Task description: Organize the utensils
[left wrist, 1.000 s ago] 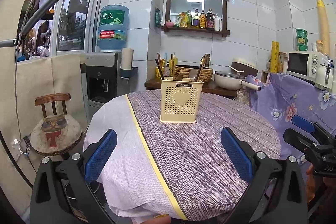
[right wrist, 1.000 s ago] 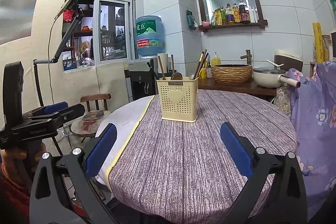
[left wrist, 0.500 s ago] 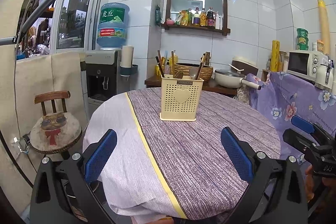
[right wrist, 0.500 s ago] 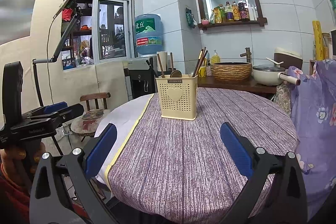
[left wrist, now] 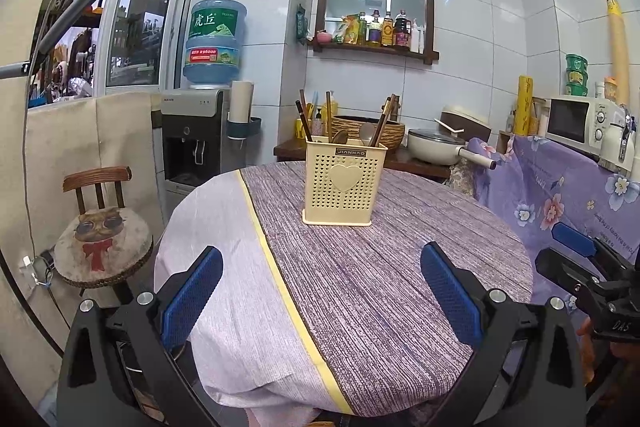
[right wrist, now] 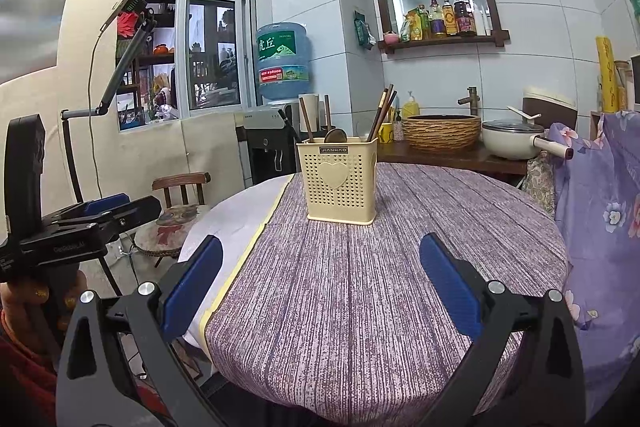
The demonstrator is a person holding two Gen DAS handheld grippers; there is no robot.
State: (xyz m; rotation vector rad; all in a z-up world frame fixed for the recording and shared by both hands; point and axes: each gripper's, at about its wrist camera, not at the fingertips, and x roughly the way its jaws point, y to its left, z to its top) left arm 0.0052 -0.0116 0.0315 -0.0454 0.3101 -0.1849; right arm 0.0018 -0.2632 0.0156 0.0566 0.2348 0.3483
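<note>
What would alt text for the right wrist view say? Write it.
A cream utensil holder with chopsticks and spoons stands on a round table under a purple cloth. The open right gripper hangs empty at the near edge; the left gripper shows at far left.

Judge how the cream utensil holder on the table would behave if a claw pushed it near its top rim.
The utensil holder stands tall on a modest base, so a high push would probably tip it rather than slide it. Its perforated plastic walls suggest it is light. The striped tablecloth likely adds friction, and the chopsticks leaning above the rim may shift.
</note>
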